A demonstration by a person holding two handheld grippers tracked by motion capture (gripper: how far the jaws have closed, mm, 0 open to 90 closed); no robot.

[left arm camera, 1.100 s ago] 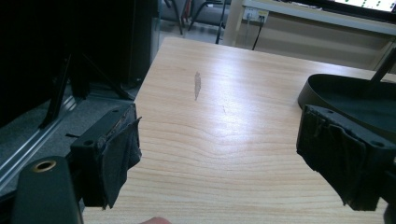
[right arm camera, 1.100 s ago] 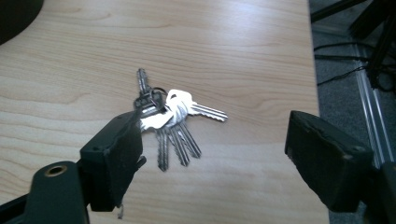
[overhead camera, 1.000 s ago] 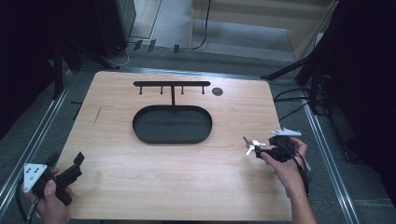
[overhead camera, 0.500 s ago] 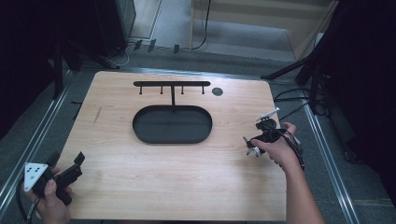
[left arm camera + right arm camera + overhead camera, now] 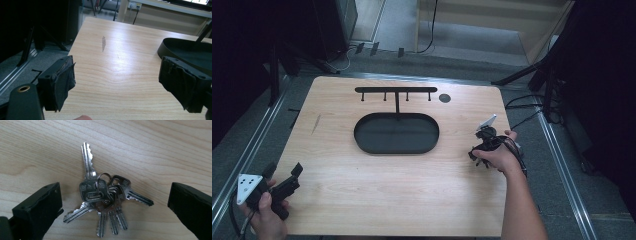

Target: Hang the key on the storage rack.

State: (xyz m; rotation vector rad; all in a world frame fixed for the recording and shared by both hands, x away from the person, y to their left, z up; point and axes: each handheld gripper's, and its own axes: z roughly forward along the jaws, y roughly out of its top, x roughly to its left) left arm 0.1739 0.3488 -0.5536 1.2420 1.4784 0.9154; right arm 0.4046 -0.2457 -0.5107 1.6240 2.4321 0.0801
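Observation:
A bunch of several silver keys [image 5: 105, 195] on a ring lies fanned out flat on the wooden table [image 5: 402, 190]. My right gripper [image 5: 116, 203] points straight down over it, open, with one black jaw on each side of the bunch and neither touching it. In the high view the right gripper [image 5: 478, 155] is near the table's right edge, and the hand covers most of the keys. My left gripper [image 5: 283, 171] rests open at the near left corner. Between its wide jaws in the left gripper view [image 5: 125, 82] there is only bare wood.
A black oval tray [image 5: 396, 134] sits in the middle of the table, with a black hook rack [image 5: 396, 90] standing behind it. A small dark round spot [image 5: 444, 97] lies at the back right. The tray's rim [image 5: 185, 50] is ahead-right of the left gripper.
The right hand has moved in from the table's right edge and tipped its gripper down over the keys. The left gripper has stayed put.

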